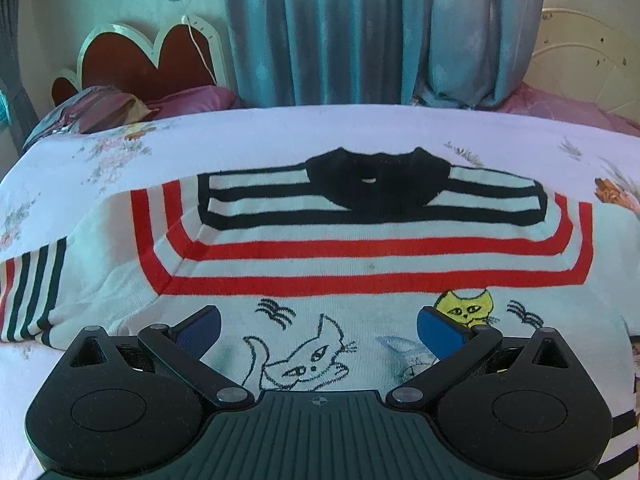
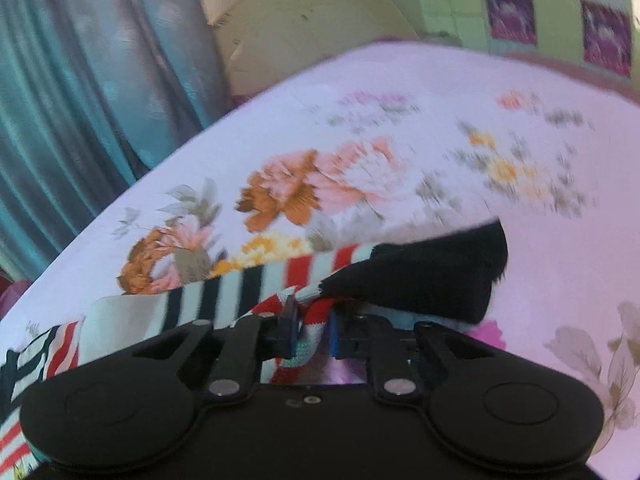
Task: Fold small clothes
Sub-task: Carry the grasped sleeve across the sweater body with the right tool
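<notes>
— What's the left gripper (image 1: 318, 330) doing?

— Hovering with its jaws spread wide and nothing in them, over the sweater (image 1: 320, 248) lying flat on the flowered bedsheet (image 1: 260, 136), collar at the far end.

— And the right one?

— The right gripper (image 2: 312, 330) is pinched on the striped sleeve (image 2: 256, 284) by its black cuff (image 2: 432, 276). I'd say the sleeve fold is under way; next, carry it leftward across the body.

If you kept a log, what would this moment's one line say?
left hand-held gripper: open above sweater | right hand-held gripper: shut on sleeve | surface: floral bedsheet
</notes>
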A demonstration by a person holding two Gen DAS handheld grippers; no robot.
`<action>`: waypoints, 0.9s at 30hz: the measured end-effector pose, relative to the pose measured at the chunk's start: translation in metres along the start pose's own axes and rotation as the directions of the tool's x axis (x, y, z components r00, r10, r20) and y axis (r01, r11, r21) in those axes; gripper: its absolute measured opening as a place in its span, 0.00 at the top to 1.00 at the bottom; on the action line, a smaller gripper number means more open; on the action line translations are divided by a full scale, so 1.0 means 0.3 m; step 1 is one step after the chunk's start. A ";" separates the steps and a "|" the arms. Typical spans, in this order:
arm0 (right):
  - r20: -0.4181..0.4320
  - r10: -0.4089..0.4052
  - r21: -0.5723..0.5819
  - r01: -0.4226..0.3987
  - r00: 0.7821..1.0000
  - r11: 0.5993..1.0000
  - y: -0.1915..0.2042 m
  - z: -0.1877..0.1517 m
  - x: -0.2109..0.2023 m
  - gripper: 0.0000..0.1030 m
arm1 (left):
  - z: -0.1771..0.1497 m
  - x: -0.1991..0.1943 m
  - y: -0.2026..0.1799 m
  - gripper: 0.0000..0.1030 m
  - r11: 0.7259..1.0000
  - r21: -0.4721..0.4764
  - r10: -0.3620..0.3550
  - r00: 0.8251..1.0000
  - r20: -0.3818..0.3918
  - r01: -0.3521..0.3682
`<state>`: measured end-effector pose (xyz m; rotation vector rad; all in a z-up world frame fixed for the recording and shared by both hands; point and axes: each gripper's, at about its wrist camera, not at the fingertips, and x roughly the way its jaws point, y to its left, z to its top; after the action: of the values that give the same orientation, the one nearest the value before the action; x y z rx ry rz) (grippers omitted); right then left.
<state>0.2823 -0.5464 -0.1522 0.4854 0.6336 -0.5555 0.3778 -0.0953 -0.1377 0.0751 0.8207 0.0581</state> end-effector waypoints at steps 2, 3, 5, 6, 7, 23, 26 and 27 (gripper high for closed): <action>0.028 0.026 -0.061 -0.024 0.999 0.998 0.049 0.006 -0.035 0.88 | 0.010 -0.013 0.011 0.00 1.000 -0.004 -0.007 1.000 0.009 0.007; 0.043 0.048 -0.106 -0.043 0.998 0.993 0.088 0.008 -0.060 0.88 | 0.015 -0.020 0.020 0.00 1.000 -0.008 -0.011 1.000 0.013 0.011; 0.067 0.102 -0.210 -0.086 0.993 0.974 0.189 0.003 -0.110 0.88 | 0.025 -0.036 0.041 0.00 1.000 -0.020 -0.016 1.000 0.022 0.016; 0.068 0.134 -0.251 -0.113 0.989 0.961 0.239 -0.004 -0.131 0.88 | 0.031 -0.045 0.052 0.00 0.999 -0.028 -0.019 0.999 0.026 0.020; 0.061 0.172 -0.295 -0.147 0.983 0.944 0.299 -0.017 -0.152 0.88 | 0.035 -0.052 0.067 0.00 0.999 -0.035 -0.023 0.999 0.030 0.024; -0.279 0.357 -0.672 -0.447 0.891 0.590 0.990 -0.559 -0.241 0.50 | 0.007 -0.025 0.298 0.00 0.990 -0.098 -0.100 0.995 0.019 0.101; -0.258 0.371 -0.670 -0.442 0.892 0.596 0.973 -0.545 -0.292 0.50 | -0.001 -0.005 0.268 0.00 0.981 -0.079 -0.181 0.983 -0.011 0.180; -0.240 0.362 -0.668 -0.424 0.901 0.612 0.950 -0.529 -0.302 0.50 | -0.004 0.004 0.250 0.00 0.974 -0.071 -0.216 0.976 -0.027 0.213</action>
<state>0.3308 -0.2119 -0.1330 -0.1053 0.7375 0.1639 0.3760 -0.0205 -0.1326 -0.0792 0.8565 -0.1168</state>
